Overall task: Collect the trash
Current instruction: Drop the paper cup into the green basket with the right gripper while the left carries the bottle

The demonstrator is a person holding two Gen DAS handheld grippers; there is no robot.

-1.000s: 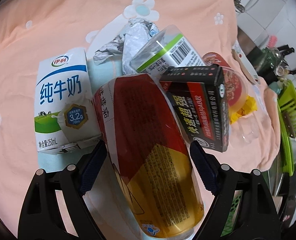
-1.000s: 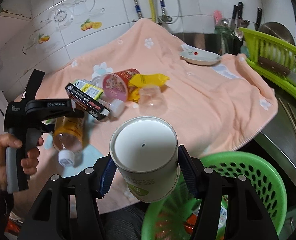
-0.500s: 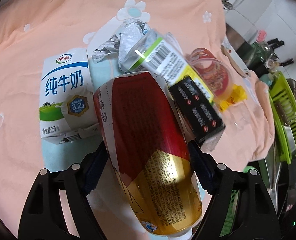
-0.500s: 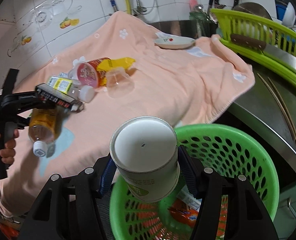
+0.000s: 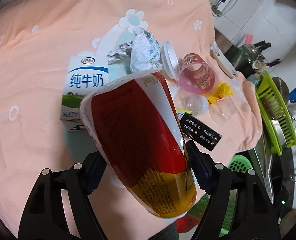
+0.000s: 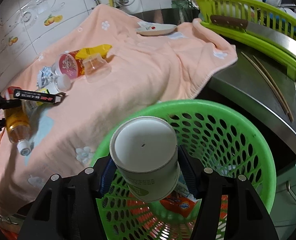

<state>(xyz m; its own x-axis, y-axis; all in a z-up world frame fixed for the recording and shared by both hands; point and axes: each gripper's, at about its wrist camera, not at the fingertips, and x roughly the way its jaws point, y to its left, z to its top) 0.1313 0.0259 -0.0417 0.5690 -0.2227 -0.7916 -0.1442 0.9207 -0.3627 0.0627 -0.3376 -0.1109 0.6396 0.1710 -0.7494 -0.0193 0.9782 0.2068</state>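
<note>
Where left misses it, cup (image 6: 146, 160) over basket (image 6: 247, 140)

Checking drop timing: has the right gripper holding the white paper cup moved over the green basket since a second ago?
Yes. The right gripper with the white paper cup has moved from the peach towel's edge to over the green perforated basket.

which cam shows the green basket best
The right wrist view: the green basket fills the lower frame, rim, holed wall and the trash inside all visible, with the paper cup in the right tool above it. The left wrist view catches only a sliver of rim past the towel edge.
</note>
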